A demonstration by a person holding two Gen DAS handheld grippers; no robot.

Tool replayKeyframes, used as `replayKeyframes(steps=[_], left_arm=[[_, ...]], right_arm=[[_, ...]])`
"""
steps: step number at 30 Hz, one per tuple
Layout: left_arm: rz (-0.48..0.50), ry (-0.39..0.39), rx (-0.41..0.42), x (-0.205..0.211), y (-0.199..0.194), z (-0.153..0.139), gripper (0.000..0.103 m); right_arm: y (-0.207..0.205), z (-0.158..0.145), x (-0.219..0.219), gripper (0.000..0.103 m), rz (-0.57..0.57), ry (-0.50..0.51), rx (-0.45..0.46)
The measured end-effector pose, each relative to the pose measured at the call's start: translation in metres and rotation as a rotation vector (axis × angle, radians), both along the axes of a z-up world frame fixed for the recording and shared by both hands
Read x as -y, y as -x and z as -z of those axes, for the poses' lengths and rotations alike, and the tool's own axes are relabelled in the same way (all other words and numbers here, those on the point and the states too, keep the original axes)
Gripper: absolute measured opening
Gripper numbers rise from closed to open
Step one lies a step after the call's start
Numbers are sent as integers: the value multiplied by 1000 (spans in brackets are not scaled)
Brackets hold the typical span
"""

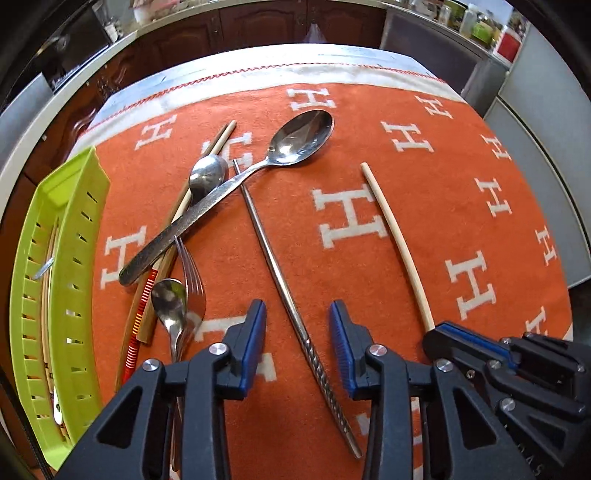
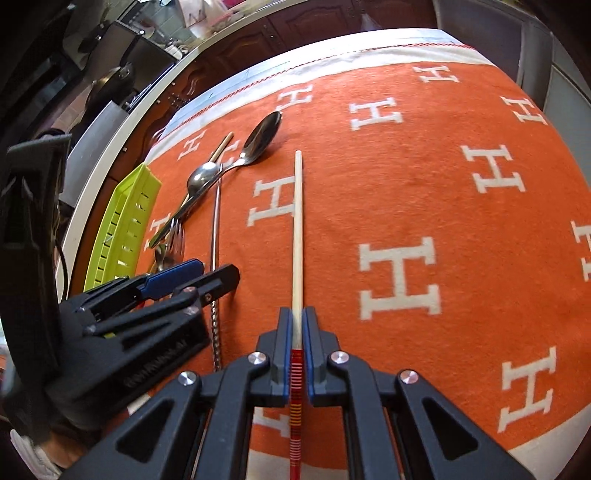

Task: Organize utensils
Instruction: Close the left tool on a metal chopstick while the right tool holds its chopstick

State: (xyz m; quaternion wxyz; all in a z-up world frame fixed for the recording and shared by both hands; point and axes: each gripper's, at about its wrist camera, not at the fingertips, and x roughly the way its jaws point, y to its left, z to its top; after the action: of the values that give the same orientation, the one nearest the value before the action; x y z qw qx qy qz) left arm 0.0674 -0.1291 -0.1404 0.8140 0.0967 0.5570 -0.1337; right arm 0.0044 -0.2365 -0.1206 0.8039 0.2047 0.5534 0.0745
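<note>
Pinching a pale chopstick (image 2: 297,236) just ahead of its red-striped end, the right gripper (image 2: 296,325) has its jaws closed tight on the stick, which runs straight toward 12 o'clock over the orange cloth (image 2: 424,177) on the counter. In the left wrist view that same chopstick (image 1: 395,243) shows at 2 o'clock, ending in the right gripper (image 1: 443,334) at 4 o'clock. The left gripper (image 1: 297,321) hangs with its jaws wide apart, straddling a metal chopstick (image 1: 275,273) that lies between the pads without touching either. At 10 o'clock from it sits the tangle: a large spoon (image 1: 236,184) lies across a smaller spoon (image 1: 207,175) and wooden chopsticks (image 1: 218,142), with a fork (image 1: 190,267), another spoon (image 1: 170,299) and a red-striped chopstick (image 1: 138,317) crowded just beside the left pad. At 9 o'clock, off the cloth's edge, stands a lime green slotted tray (image 1: 77,236) with some utensils already inside, too hidden to name. Dark wooden cabinets (image 1: 258,26) close the far side at 12 o'clock.
</note>
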Motion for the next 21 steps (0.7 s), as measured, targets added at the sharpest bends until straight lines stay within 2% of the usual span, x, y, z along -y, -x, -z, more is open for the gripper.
replayKeyframes(steps=[1,3,6,10,13,21], left_arm=[[9,-5,2,1,1,-1,10],[40,-23,1,4,5,-1,7],[102,-29,-10,5,14,-2,6],[168,24,-48,-9,29,-8,3],[198,42,-23,-21,45,-23,3],[189,132,57,-53,66,-66,3]], right_arm=[[1,0,1,6,4,-5,-2],[1,0,2,6,11,-15,-6],[3,0,5,6,20,-32,-12],[5,-4,4,6,19,-53,-2],[9,-10,0,6,10,-55,14],[13,-31,-13,6,-6,-61,57]])
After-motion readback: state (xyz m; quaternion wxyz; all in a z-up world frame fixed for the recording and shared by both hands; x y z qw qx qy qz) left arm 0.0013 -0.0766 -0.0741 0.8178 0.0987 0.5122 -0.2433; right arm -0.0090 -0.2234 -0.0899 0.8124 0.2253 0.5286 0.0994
